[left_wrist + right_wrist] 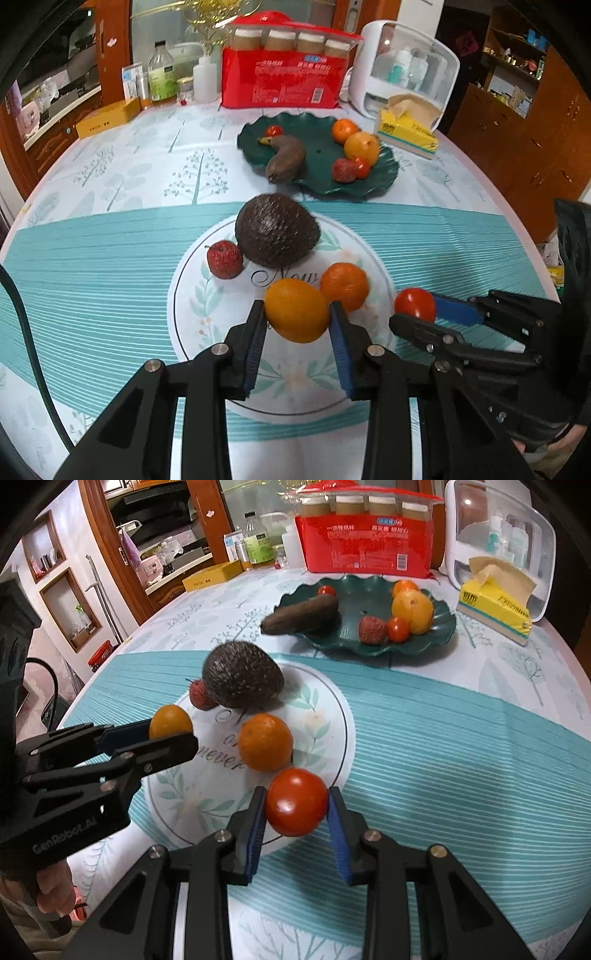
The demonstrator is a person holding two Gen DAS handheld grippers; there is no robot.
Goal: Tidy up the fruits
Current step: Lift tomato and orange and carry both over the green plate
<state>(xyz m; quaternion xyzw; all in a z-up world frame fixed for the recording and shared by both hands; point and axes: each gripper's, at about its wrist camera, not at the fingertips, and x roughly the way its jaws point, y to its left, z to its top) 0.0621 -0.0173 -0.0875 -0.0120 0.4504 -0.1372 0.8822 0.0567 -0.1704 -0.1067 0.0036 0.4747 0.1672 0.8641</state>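
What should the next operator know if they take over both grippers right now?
Left gripper: shut on the yellow-orange citrus.
Right gripper: shut on the tomato.
Green plate already holds a brown banana, two citrus fruits, two small tomatoes and a lychee.
Still on the mat: avocado, lychee, orange.
Likely next: carry both held fruits to the green plate, then the rest.

L tongs [297,321] clamped on yellow orange [296,310]; R tongs [296,808] clamped on tomato [296,801], side by side.
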